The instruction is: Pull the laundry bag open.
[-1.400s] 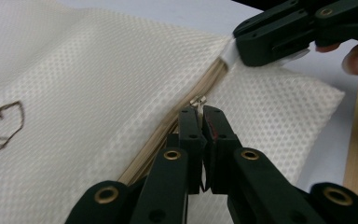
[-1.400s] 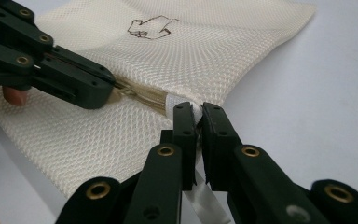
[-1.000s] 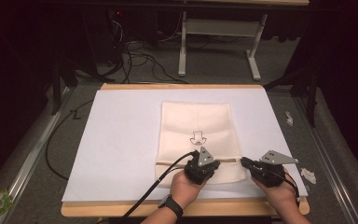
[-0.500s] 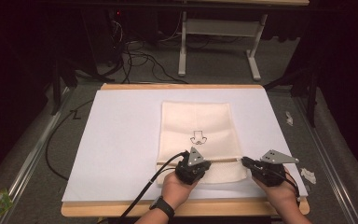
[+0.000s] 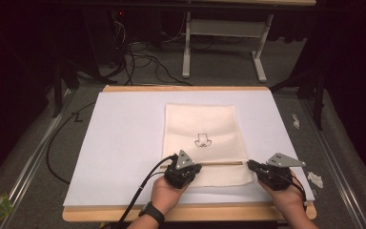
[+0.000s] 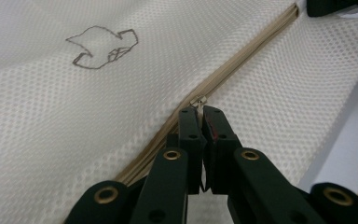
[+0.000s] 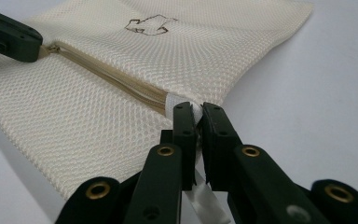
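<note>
Pinching, item one: the left gripper (image 6: 200, 109), jaws clenched on the small metal zipper pull (image 6: 198, 101) of a cream mesh bag (image 5: 201, 125). The pull sits toward the bag's left end of the zipper (image 6: 242, 58), a beige line crossing the mesh near its close edge.

Item two: the right gripper (image 7: 196, 114), jaws closed on the white fabric tab (image 7: 182, 103) at the zipper's right end, at the bag's corner.

Item three: the bag, lying flat on the white sheet (image 5: 119, 138) covering the tabletop, a small dark outline drawing (image 5: 201, 140) at its middle.

Step in hand, as I judge it: working the zipper, one gripper anchoring, the other on the slider. The next move likely calls for a steady draw of the pull along the zipper line while the right end is held taut, so the mesh does not bunch.
</note>
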The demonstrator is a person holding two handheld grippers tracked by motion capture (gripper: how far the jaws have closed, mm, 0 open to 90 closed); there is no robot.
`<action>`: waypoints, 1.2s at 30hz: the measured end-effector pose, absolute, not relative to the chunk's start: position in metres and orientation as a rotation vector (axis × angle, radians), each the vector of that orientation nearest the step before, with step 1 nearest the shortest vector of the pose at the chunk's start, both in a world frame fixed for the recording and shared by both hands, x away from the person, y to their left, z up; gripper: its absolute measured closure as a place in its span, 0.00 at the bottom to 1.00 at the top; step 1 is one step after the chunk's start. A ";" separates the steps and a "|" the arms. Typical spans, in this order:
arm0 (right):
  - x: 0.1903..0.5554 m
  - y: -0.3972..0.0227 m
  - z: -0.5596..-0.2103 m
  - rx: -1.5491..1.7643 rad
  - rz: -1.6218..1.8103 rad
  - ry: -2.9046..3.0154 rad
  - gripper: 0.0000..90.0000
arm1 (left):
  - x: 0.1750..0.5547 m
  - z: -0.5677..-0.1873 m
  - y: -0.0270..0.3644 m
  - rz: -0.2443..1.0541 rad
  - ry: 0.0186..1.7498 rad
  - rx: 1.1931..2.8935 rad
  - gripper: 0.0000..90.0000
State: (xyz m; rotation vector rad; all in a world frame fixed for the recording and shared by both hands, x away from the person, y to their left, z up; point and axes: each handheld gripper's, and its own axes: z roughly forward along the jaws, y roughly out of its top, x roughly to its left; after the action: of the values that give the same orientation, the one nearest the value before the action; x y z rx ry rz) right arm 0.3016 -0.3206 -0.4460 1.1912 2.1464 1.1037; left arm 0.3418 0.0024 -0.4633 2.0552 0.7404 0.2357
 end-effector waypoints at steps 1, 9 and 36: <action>0.302 -0.321 -0.446 1.191 1.104 2.146 0.96 | 0.342 -0.463 0.005 0.235 0.744 2.059 0.97; 0.301 -0.320 -0.445 1.194 1.101 2.144 0.96 | 0.343 -0.459 0.019 0.250 0.759 2.056 0.97; 0.303 -0.307 -0.440 1.158 1.087 2.124 0.97 | 0.351 -0.461 0.044 0.172 0.820 2.017 0.97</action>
State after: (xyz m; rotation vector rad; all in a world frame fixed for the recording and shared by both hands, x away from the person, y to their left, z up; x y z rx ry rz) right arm 0.3028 -0.3073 -0.4396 1.1580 2.1239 1.0874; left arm 0.3515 0.0438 -0.4608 2.0166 0.8197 0.1719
